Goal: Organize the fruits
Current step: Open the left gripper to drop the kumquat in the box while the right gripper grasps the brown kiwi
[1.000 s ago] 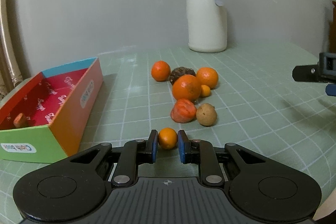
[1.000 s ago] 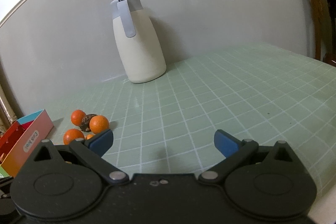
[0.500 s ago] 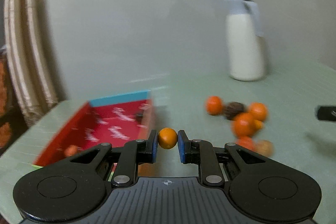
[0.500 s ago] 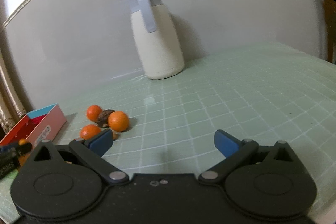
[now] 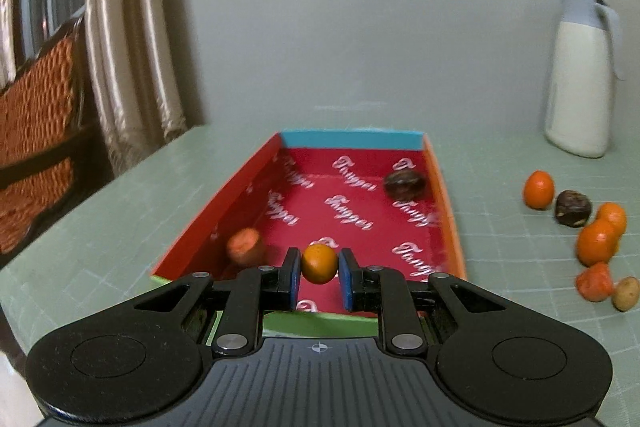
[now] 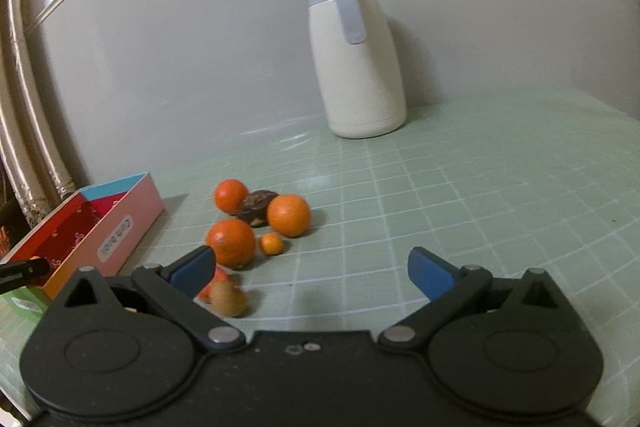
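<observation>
Left gripper (image 5: 319, 273) fingers clamped on kumquat (image 5: 319, 263) above red box (image 5: 256, 171), right gripper (image 6: 310, 269) fingers apart over worktop (image 6: 480, 187)

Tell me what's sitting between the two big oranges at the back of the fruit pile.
A dark brown, wrinkled fruit lies between the left orange and the right orange, apparently touching both; the right wrist view shows this best.

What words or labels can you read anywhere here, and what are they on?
White script word repeated across the box red lining: blurred, cannot be read for sure.
White oval label on the box's pink outer side: too blurred to read.
Thermos jug: no text visible.
</observation>
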`<state>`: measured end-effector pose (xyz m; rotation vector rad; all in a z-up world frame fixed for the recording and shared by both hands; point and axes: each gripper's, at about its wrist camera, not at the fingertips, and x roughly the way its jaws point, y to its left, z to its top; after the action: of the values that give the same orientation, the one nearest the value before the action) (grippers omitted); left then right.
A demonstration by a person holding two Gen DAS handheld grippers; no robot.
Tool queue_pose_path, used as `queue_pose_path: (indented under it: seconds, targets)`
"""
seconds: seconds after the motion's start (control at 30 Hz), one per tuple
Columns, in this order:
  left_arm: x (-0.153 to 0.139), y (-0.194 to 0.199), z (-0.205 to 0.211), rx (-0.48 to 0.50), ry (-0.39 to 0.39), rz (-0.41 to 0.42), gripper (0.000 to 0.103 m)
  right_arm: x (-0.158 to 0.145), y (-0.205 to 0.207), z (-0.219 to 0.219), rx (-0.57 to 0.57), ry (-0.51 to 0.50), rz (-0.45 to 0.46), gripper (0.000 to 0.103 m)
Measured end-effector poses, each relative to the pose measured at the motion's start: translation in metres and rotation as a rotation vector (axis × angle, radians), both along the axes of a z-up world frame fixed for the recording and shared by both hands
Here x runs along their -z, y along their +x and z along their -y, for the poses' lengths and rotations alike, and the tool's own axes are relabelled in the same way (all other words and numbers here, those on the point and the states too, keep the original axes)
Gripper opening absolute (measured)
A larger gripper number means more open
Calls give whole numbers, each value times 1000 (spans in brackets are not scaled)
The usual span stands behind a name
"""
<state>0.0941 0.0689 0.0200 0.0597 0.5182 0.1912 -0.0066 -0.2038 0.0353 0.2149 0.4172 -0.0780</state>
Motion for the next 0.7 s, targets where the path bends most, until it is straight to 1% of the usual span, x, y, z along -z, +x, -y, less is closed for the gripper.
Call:
queue_pose_path:
  seconds: [0.17, 0.53, 0.6, 0.63, 0.67, 0.7]
  targets:
    - [2, 0, -3, -15, 6, -2, 21, 0, 6, -13, -30, -12, -2, 103]
    - [-1, -1, -13, -46, -39, 2, 21, 1, 9, -22, -48, -27, -6, 103]
    - [-1, -1, -15, -58, -51, 4, 23, 1, 9, -22, -46, -25, -7, 103]
    - [-1, -1, -16, -61, -58, 5, 36, 1, 8, -21, -46, -24, -8, 103]
    - [-2, -2, -17, -63, -58, 11, 62, 1, 8, -20, -46, -24, -9, 103]
    - [-3, -4, -16, -74, -45, 22, 78, 1, 8, -20, -46, -24, -9, 103]
